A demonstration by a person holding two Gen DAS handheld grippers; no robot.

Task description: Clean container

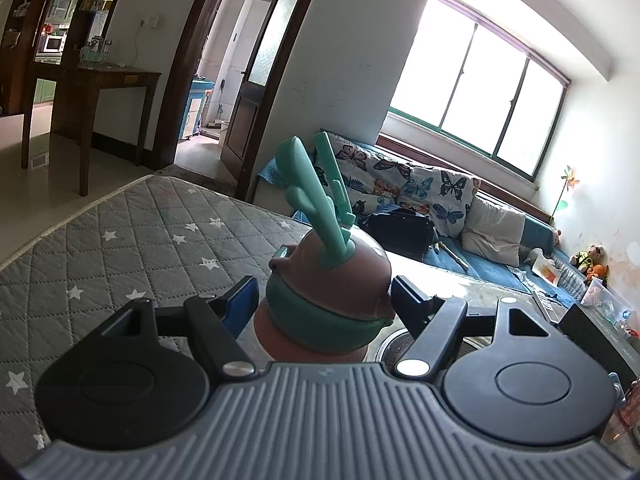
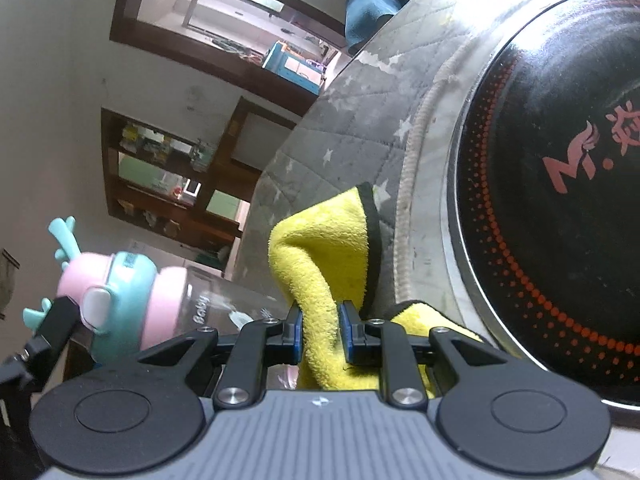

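Left gripper: its blue-padded fingers sit either side of a child's water bottle, pinching it just below the lid; the left pad lies against the bottle's side, the right one looks to touch the lid's green band
Water bottle: pink domed lid with a teal band and teal antlers sticking up; in the right wrist view its clear body lies tilted at lower left, printed lettering on it, lid toward the left edge
Right gripper: fingers drawn close together, nipping a fold of yellow cloth; the cloth has a dark trim and bulges up between the pads, just beside the bottle's clear body
Things around: a round black cooktop plate with red dots and pink lettering, ringed in metal, fills the right of the right wrist view, close to the cloth; a corded edge runs between it and the quilt
Surface: grey quilted cover with white stars
Room: sofa with butterfly-print cushions and a dark bag; soft toys in the corner; wide bright window; open glazed door; dark wooden desk on a pale floor
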